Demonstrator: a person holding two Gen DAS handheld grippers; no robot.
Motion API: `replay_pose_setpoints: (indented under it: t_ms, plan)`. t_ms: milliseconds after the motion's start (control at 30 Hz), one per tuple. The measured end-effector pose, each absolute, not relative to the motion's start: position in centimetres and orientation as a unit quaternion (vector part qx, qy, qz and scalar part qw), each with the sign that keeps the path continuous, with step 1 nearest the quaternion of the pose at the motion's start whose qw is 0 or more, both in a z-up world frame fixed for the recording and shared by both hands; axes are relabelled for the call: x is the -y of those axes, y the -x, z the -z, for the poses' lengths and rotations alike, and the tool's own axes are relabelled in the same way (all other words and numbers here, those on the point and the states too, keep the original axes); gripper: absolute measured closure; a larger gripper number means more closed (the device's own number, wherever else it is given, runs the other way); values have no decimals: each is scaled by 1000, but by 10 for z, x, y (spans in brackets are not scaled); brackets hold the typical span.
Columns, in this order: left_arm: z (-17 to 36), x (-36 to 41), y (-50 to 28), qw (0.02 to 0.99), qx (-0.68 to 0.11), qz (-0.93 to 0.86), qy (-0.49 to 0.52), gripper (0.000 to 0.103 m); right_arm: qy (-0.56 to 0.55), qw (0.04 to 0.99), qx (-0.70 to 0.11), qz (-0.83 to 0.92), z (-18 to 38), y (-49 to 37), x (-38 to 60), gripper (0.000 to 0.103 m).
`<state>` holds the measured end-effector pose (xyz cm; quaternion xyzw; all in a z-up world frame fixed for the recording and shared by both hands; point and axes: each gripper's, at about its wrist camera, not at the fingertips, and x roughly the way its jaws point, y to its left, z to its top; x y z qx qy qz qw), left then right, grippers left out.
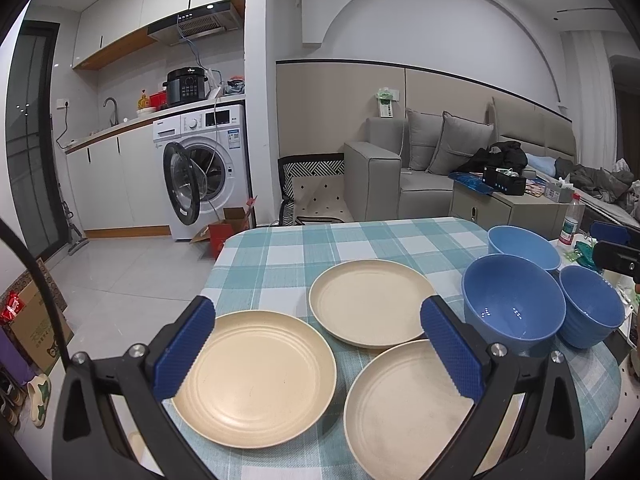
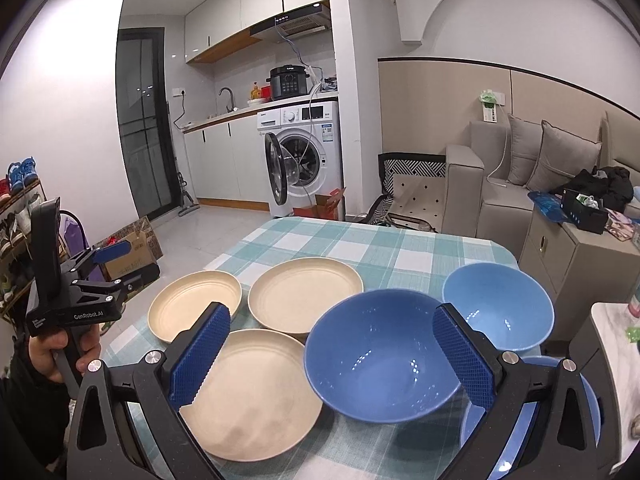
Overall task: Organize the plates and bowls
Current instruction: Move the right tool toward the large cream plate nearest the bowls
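Three cream plates lie on the checked tablecloth (image 1: 280, 256): a near-left plate (image 1: 256, 376), a far plate (image 1: 370, 302) and a near-right plate (image 1: 404, 412). Three blue bowls stand to their right: a big dark bowl (image 1: 514, 304), a pale bowl (image 1: 524, 246) behind it, a dark bowl (image 1: 590, 308) at the right. My left gripper (image 1: 316, 348) hovers open above the near plates, holding nothing. My right gripper (image 2: 332, 354) is open over the big dark bowl (image 2: 380, 356) and the near plate (image 2: 256, 396), empty. The left gripper (image 2: 108, 256) shows at the left, held by a hand.
The table's far edge (image 2: 360, 222) drops to a tiled floor. Beyond stand a washing machine (image 1: 208, 172) with its door open, a grey sofa (image 1: 420, 160) and a cluttered side cabinet (image 1: 516, 200). A plastic bottle (image 1: 570, 220) stands past the bowls. Boxes and shoes sit at the left.
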<state>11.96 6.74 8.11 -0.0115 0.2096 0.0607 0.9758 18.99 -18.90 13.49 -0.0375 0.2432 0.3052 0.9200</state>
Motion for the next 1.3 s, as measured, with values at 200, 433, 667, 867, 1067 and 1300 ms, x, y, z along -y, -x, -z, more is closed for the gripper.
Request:
replay_pose_setpoints:
  t_ms: [200, 433, 667, 867, 1067, 1300]
  plan:
    - [-80, -69, -134, 975, -215, -62, 9, 0, 41, 916, -250, -311, -140, -209, 182, 0]
    - [-79, -70, -145, 973, -220, -62, 13, 0, 44, 913, -252, -319, -146, -229, 172, 0]
    - [-83, -77, -160, 972, -226, -64, 17, 0, 48, 909, -261, -321, -153, -251, 160, 0]
    - [-86, -86, -170, 970, -230, -69, 20, 0, 42, 905, -272, -326, -158, -272, 149, 0]
    - [-88, -92, -182, 969, -233, -74, 20, 0, 51, 899, -277, -335, -163, -288, 135, 0]
    - [-91, -97, -195, 968, -237, -77, 22, 0, 64, 893, -284, -345, -166, -305, 121, 0]
